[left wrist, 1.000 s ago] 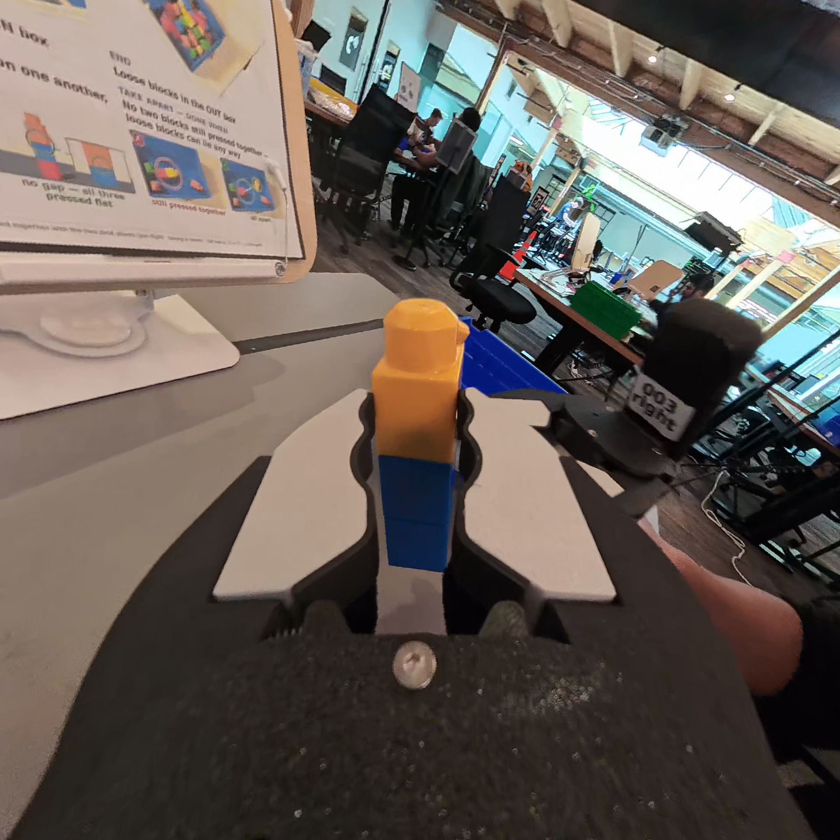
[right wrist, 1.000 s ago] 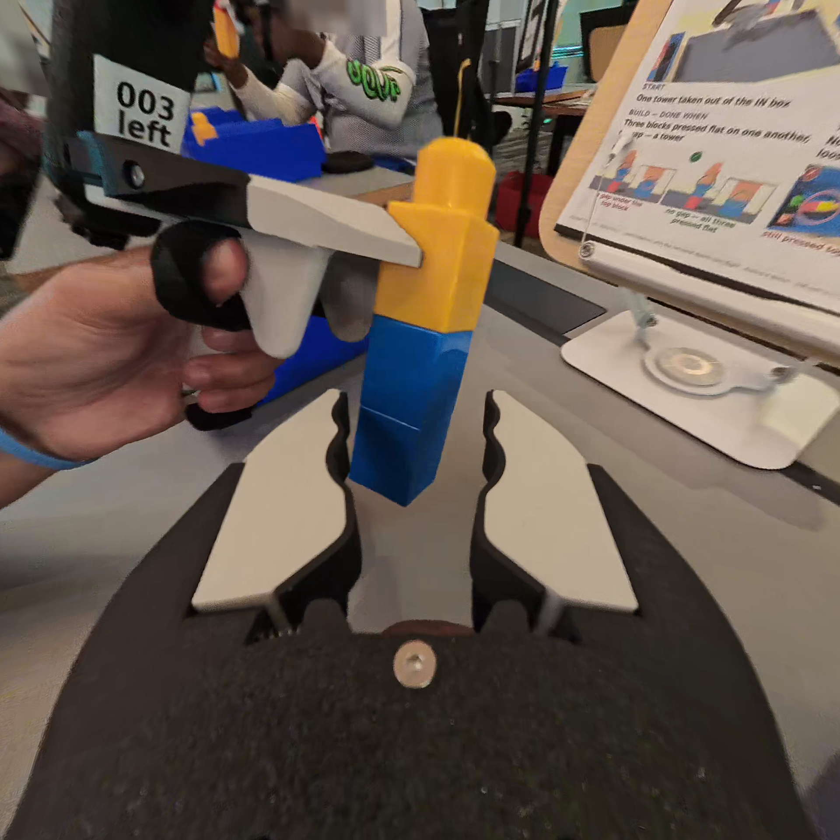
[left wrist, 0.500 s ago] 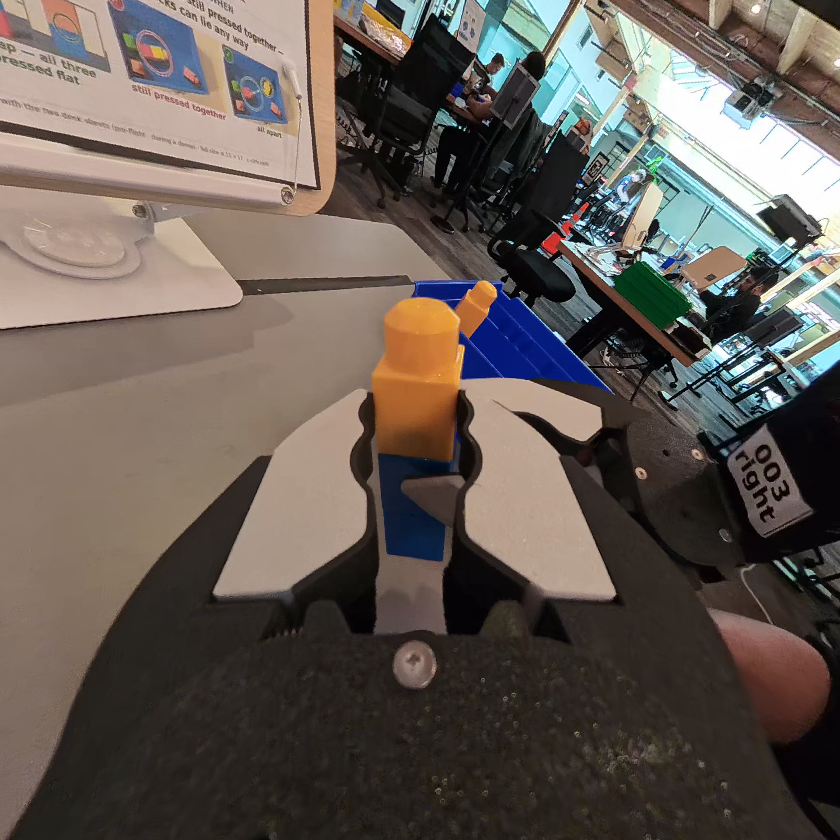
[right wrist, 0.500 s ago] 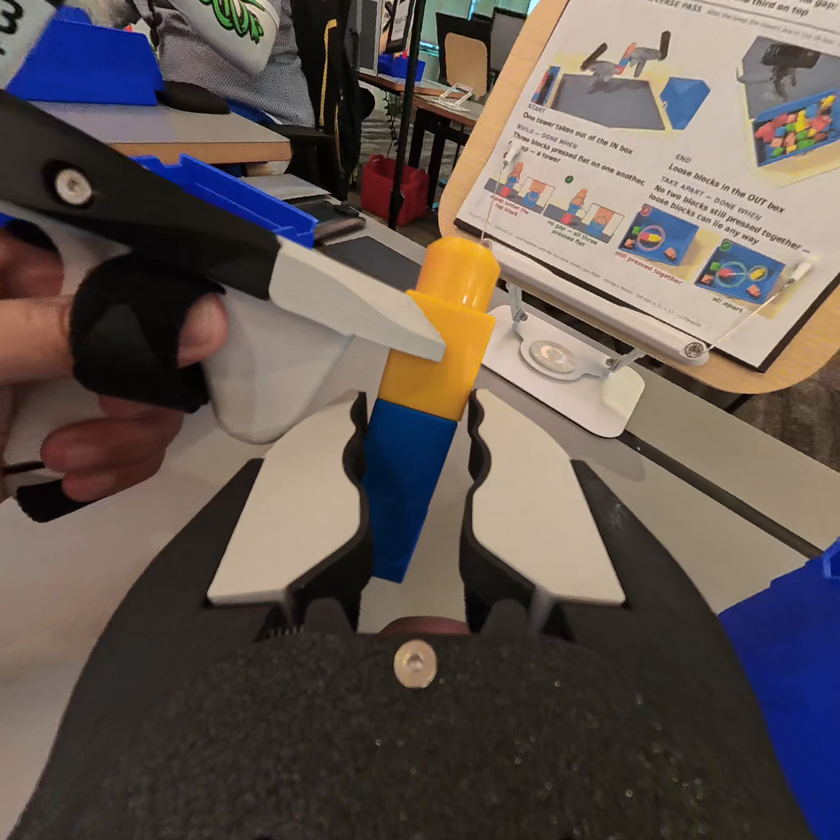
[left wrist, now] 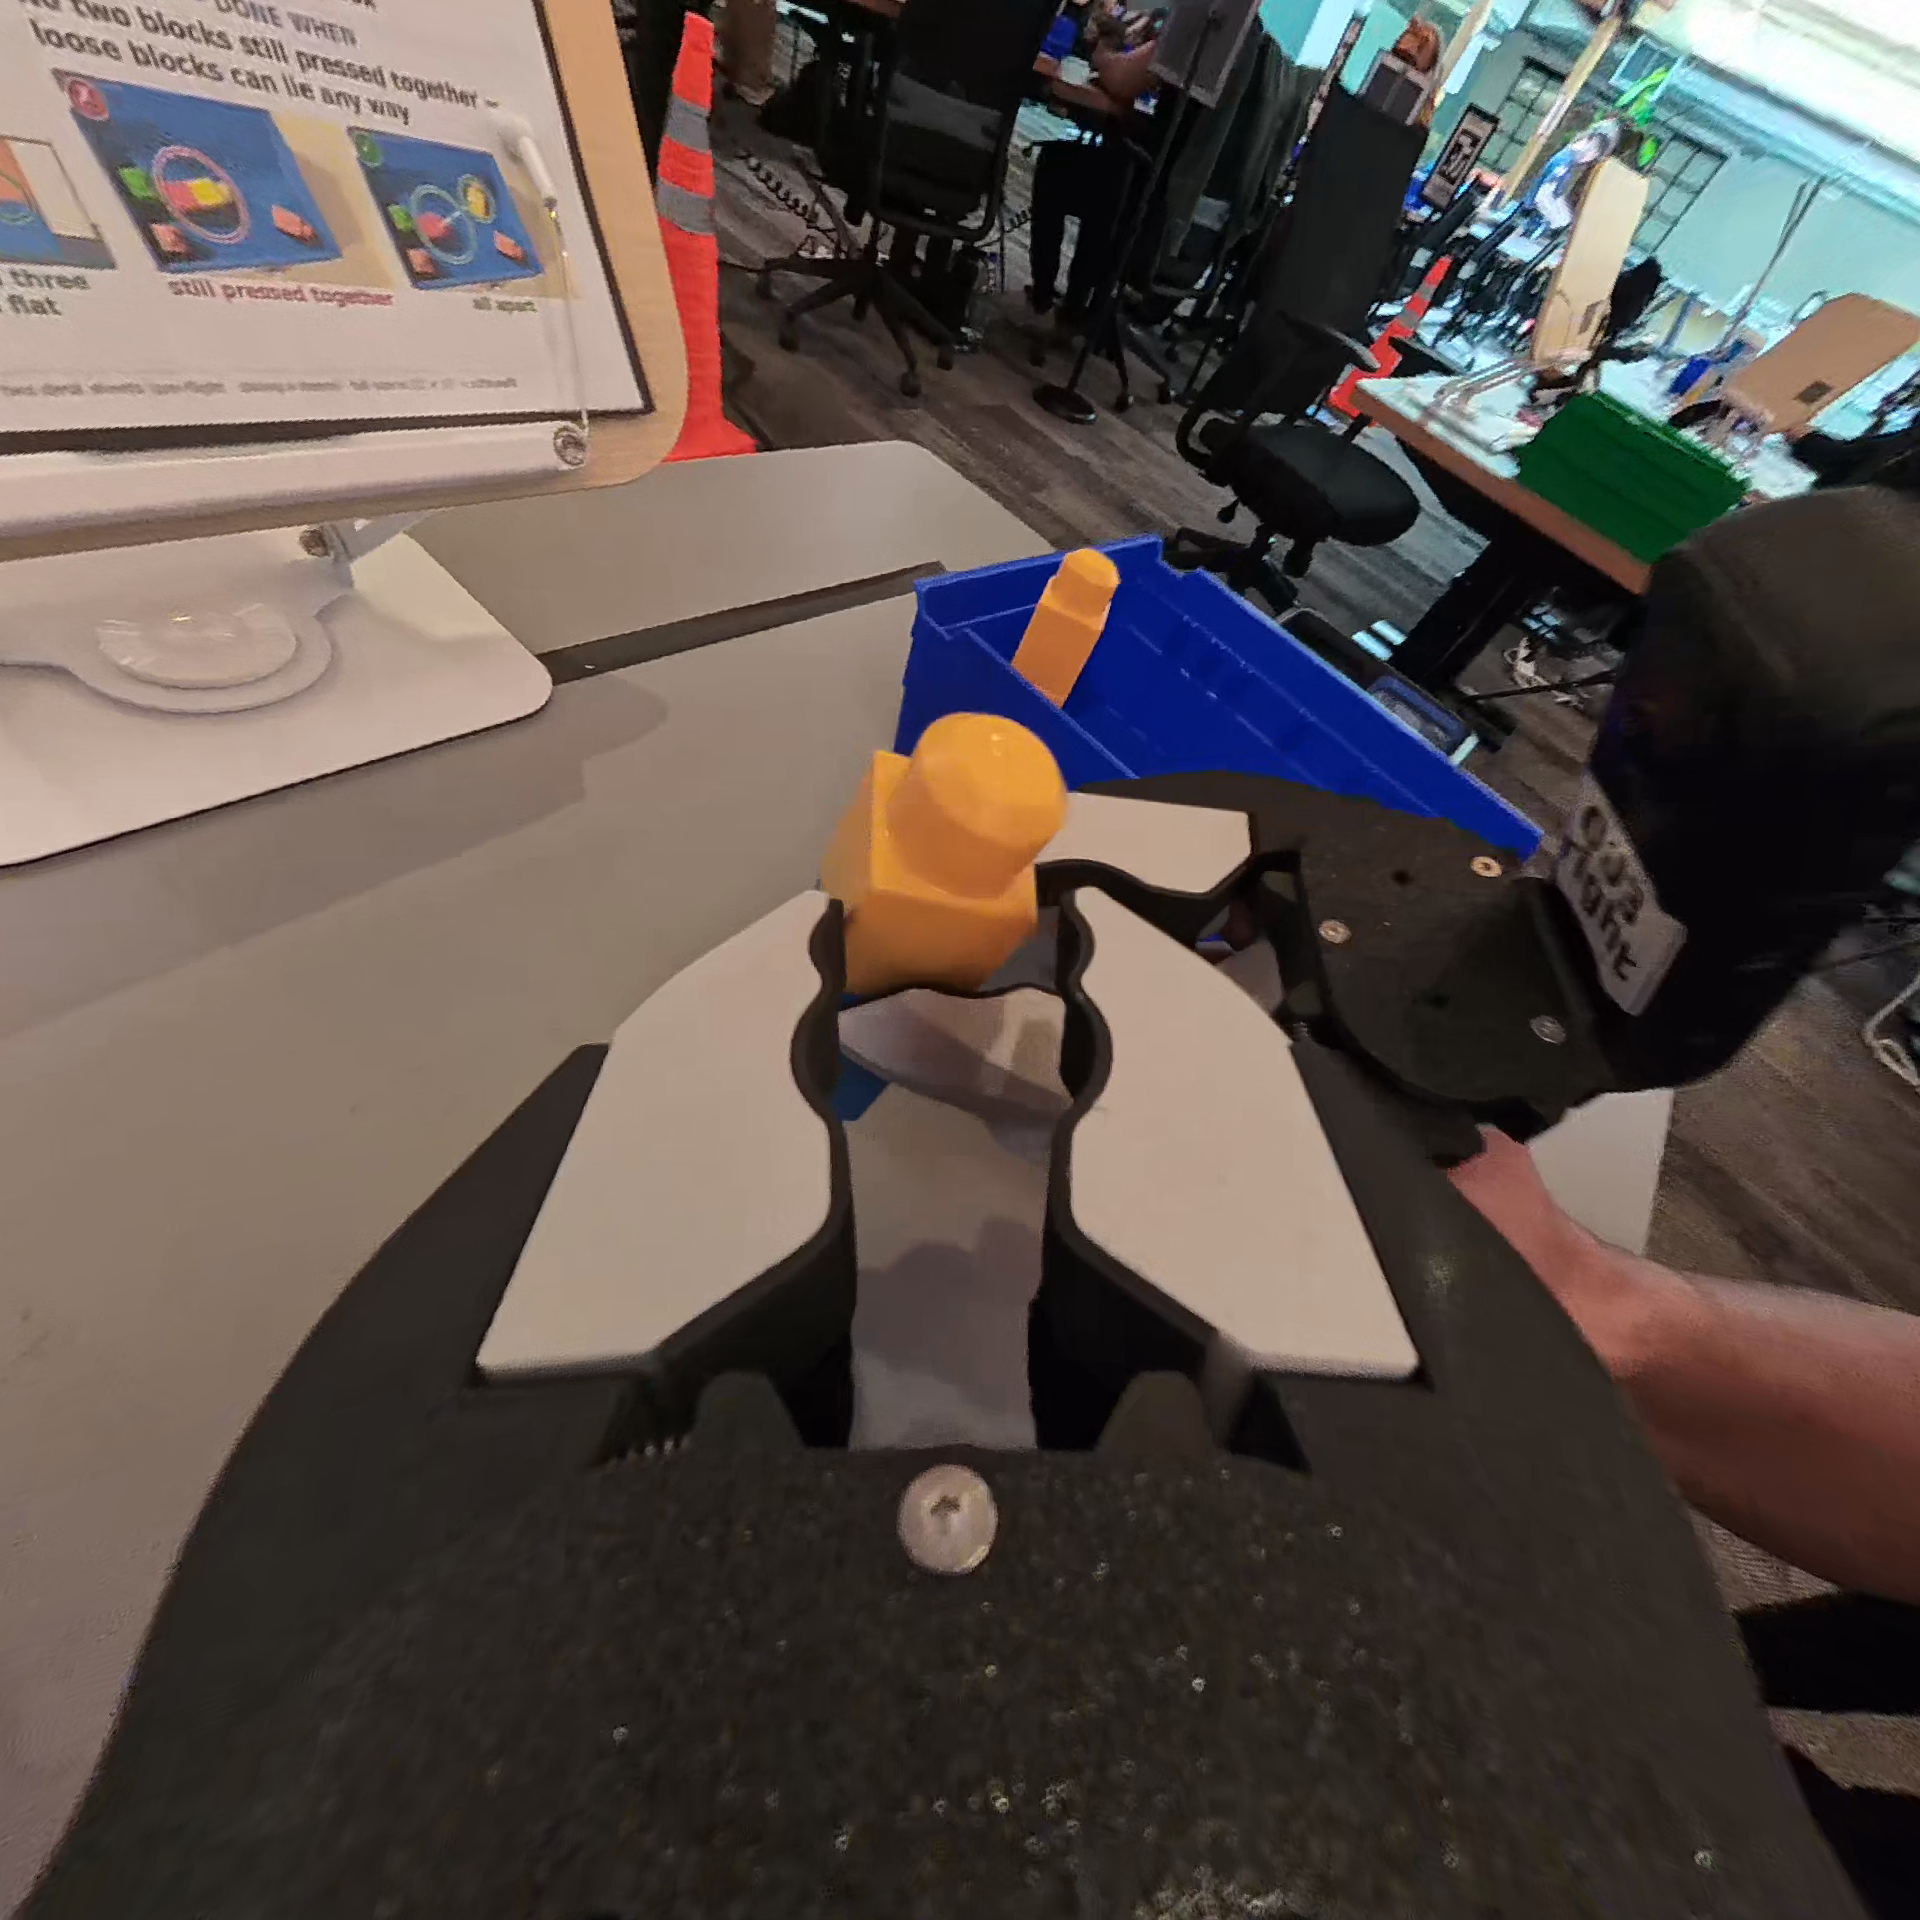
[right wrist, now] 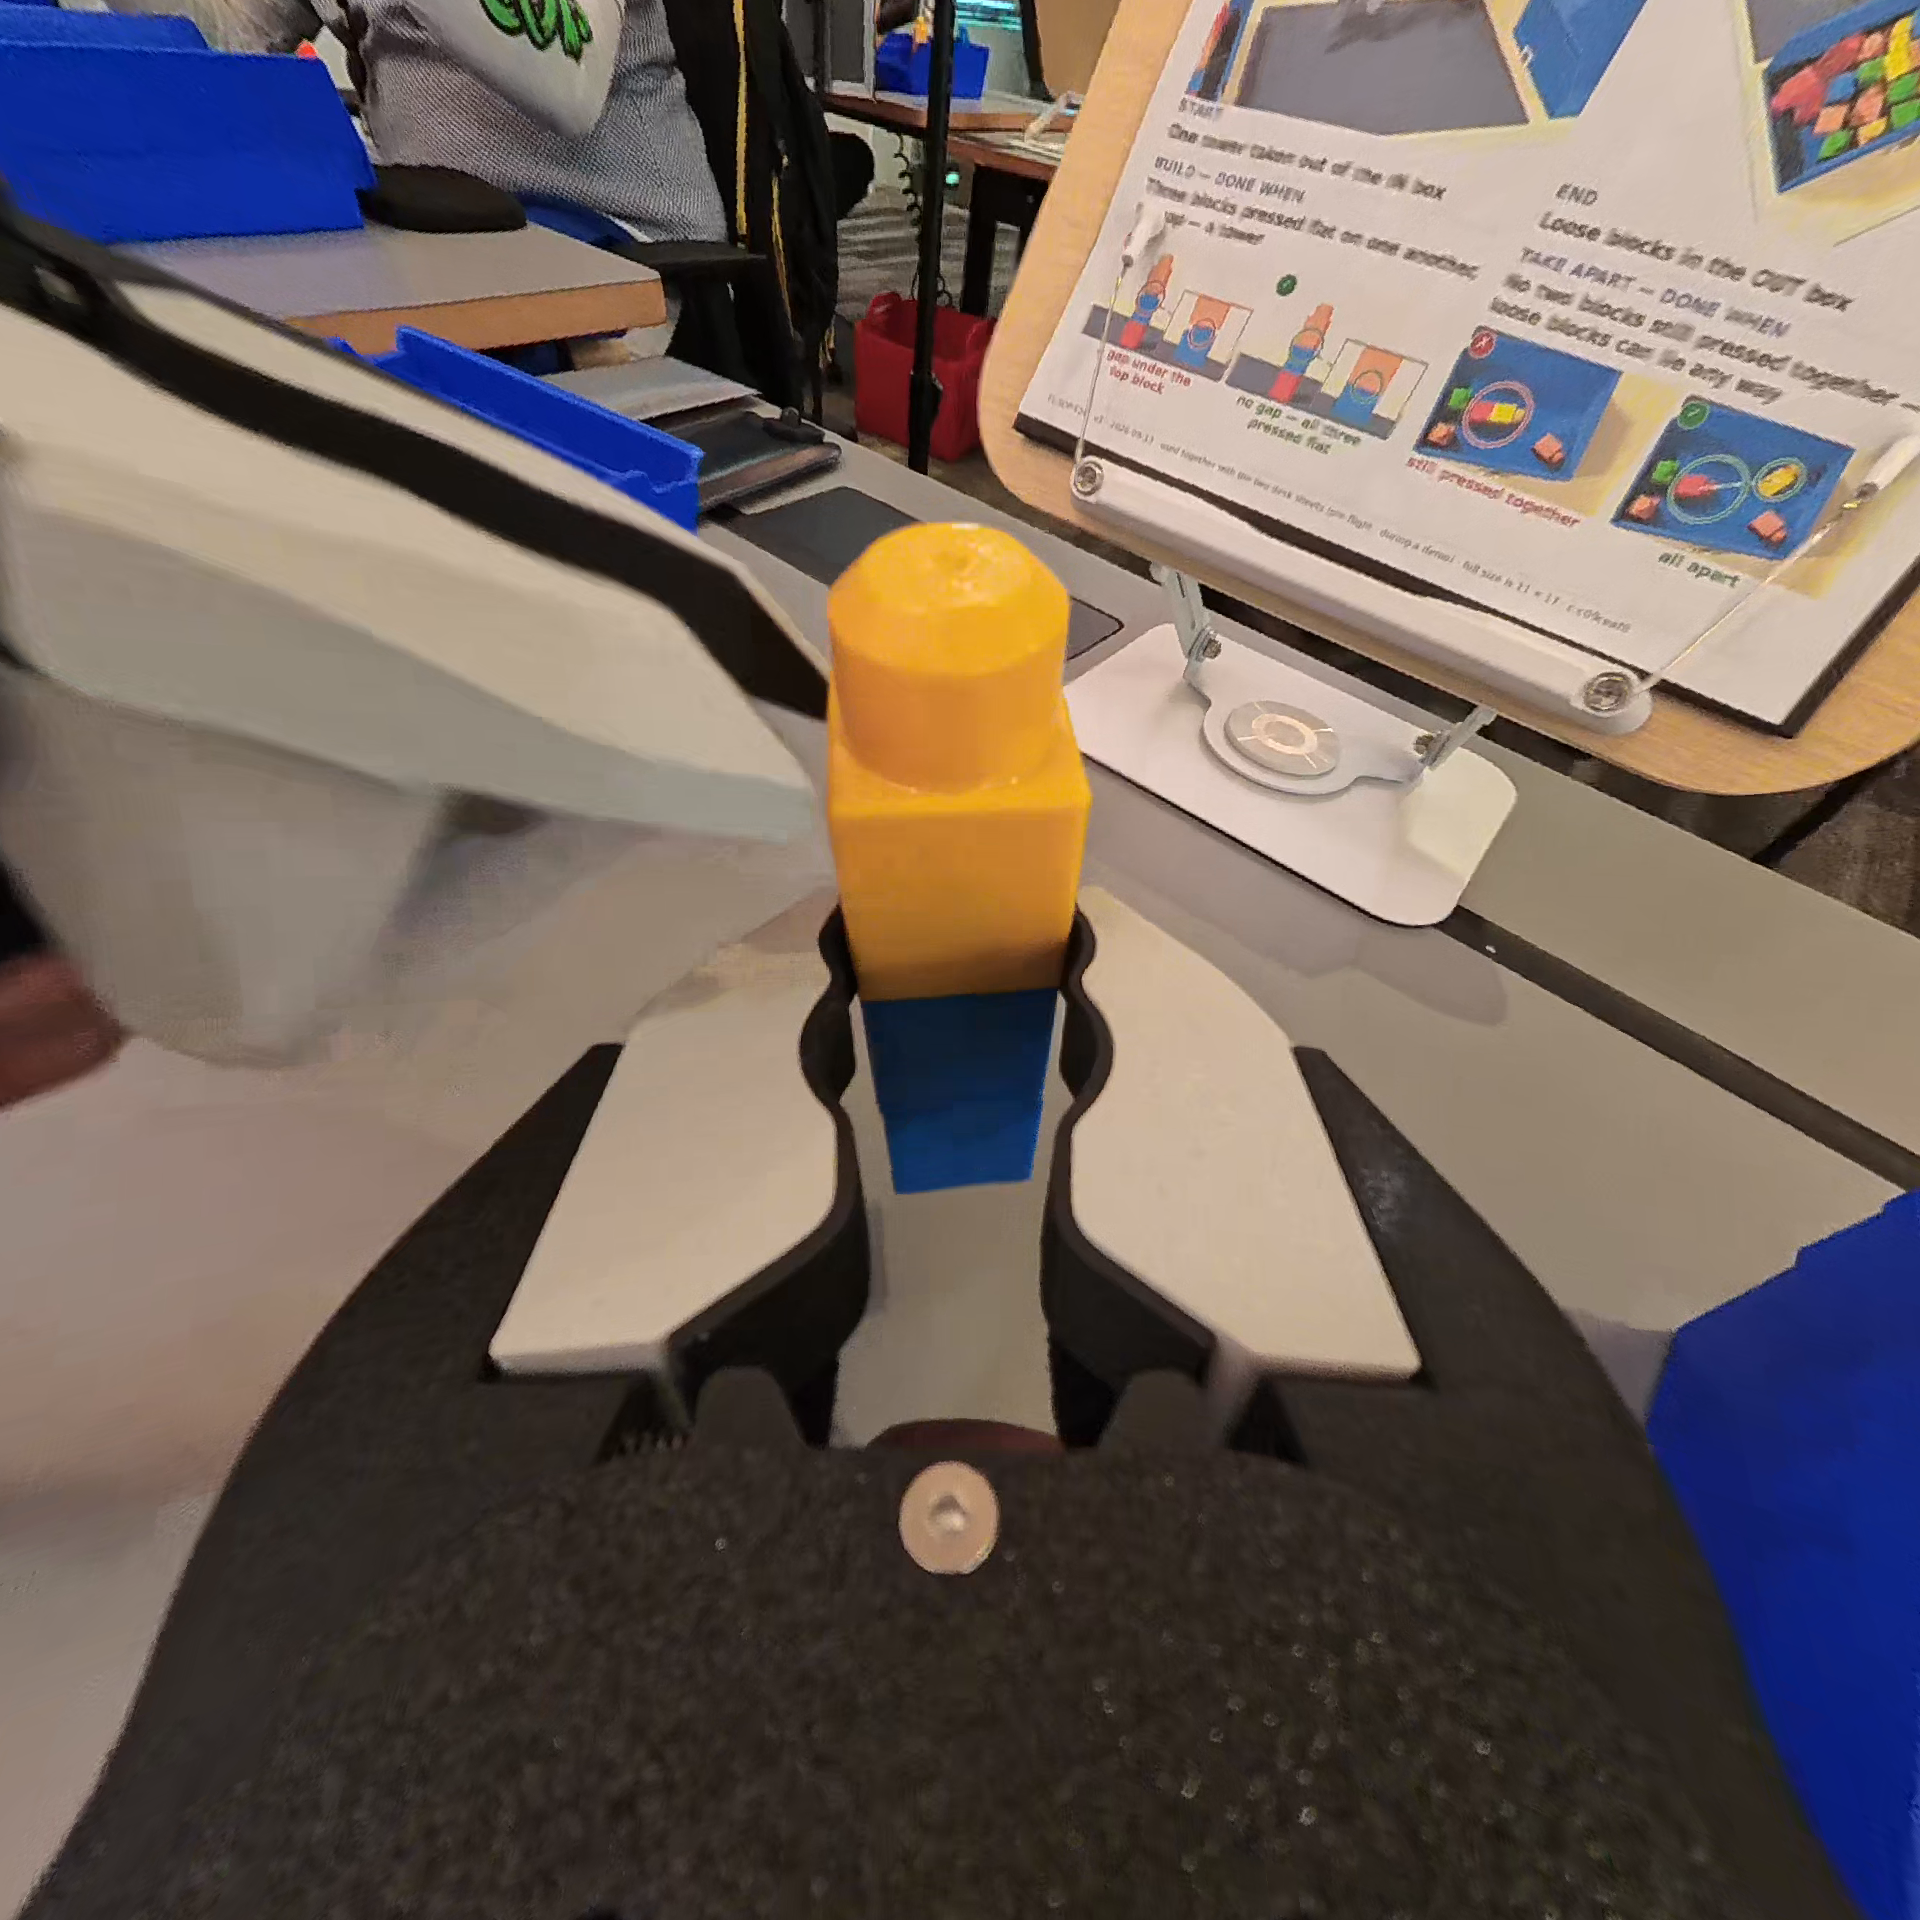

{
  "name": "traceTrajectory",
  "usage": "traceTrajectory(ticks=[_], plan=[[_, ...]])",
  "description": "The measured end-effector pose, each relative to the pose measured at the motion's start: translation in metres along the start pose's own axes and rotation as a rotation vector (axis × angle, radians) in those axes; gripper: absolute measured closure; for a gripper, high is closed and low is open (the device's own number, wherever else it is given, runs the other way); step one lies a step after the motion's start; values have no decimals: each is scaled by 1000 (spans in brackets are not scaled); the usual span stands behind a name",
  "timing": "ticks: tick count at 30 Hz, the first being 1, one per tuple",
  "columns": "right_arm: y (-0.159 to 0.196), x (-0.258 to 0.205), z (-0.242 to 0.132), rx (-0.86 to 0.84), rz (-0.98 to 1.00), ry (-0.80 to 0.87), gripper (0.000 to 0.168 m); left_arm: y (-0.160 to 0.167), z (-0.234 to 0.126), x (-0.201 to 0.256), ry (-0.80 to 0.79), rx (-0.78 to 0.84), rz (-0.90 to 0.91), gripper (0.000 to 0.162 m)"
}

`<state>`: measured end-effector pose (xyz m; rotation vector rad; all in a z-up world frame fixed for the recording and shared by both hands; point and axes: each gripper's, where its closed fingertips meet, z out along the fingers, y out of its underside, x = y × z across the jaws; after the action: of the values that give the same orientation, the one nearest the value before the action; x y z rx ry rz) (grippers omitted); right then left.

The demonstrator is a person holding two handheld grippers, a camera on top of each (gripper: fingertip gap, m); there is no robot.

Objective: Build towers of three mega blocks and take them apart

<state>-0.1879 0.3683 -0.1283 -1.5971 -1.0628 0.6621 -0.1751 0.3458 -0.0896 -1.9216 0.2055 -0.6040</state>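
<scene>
Your right hand-held gripper (right wrist: 956, 1039) clamps the blue blocks (right wrist: 958, 1086); your left hand-held gripper (left wrist: 945, 997) pinches the orange block (left wrist: 940, 862), not yet separated.

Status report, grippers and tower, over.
Right gripper shut on blue plastic blocks. Left gripper shut on orange plastic block. Nothing blocking.

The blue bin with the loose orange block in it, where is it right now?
In the left wrist view the blue bin sits on the table just behind the held orange block, right of the instruction stand.
</scene>
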Motion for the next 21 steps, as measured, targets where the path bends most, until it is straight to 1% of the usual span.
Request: traceTrajectory(ticks=[1, 3, 6, 8, 11, 14, 16, 18, 21], plan=[[0, 4, -3, -4, -2, 9, 132, -5, -6, 2, 22, 20, -17, 122], [-3, 15, -11, 13, 14, 16, 132, -16, -21, 4, 49, 77, -49, 110], [-19, 37, -34, 71, 21, 38, 132, -18, -41, 2, 55, 100, -26, 105], [-34, 66, -59, 119, 2, 97, 132, -7, -51, 3, 64, 87, -2, 106], [-43, 128, -102, 184, 27, 221, 132, 31, -64, 2, 65, 24, 40, 106], [-23, 199, -132, 192, 97, 356, 132, 69, -81, -2, 47, 14, 24, 107], [0, 240, -139, 191, 152, 431, 132, 91, -88, -2, 56, 8, -14, 107], [26, 266, -133, 188, 240, 441, 132, 110, -92, -5, 51, -5, -40, 108], [67, 284, -107, 114, 319, 422, 131, 128, -92, -8, 51, -34, -67, 108]])
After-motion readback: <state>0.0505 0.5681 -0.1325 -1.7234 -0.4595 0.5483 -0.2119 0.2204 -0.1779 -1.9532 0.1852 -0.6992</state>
